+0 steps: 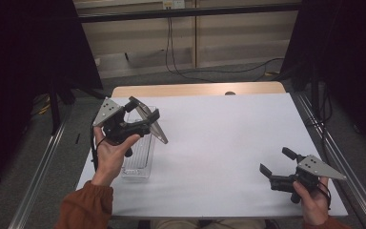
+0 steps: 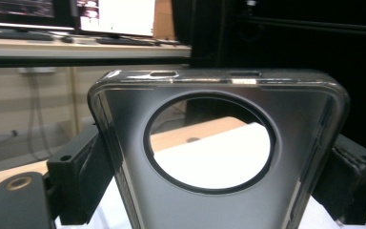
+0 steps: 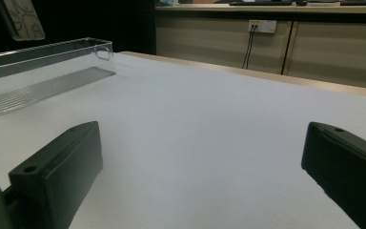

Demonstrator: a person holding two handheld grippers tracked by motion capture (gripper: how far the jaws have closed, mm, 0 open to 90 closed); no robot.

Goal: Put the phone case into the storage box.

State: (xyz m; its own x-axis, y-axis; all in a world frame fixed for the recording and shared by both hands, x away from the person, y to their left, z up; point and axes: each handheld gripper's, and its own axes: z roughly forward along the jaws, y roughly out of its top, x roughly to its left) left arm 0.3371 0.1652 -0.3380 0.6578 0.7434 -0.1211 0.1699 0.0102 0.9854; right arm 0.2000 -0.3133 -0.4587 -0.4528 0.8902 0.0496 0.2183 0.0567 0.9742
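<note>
My left gripper (image 1: 143, 113) is held up above the left side of the table and is shut on a smoky, see-through phone case (image 1: 155, 129). In the left gripper view the case (image 2: 219, 210) stands upright between the two jaws, gripped by its long edges, with its large round camera hole facing me. A clear plastic tray (image 1: 140, 160) lies on the white table (image 1: 228, 143) under that hand. My right gripper (image 1: 274, 160) sits low near the front right corner, open with nothing in it; its fingers (image 3: 57, 176) stand wide apart just above the bare white surface.
The clear tray (image 3: 43, 67) is off to the left in the right gripper view. A wooden strip (image 1: 195, 89) runs along the table's far edge. Metal rails (image 1: 38, 167) flank both sides. Cables trail on the floor behind.
</note>
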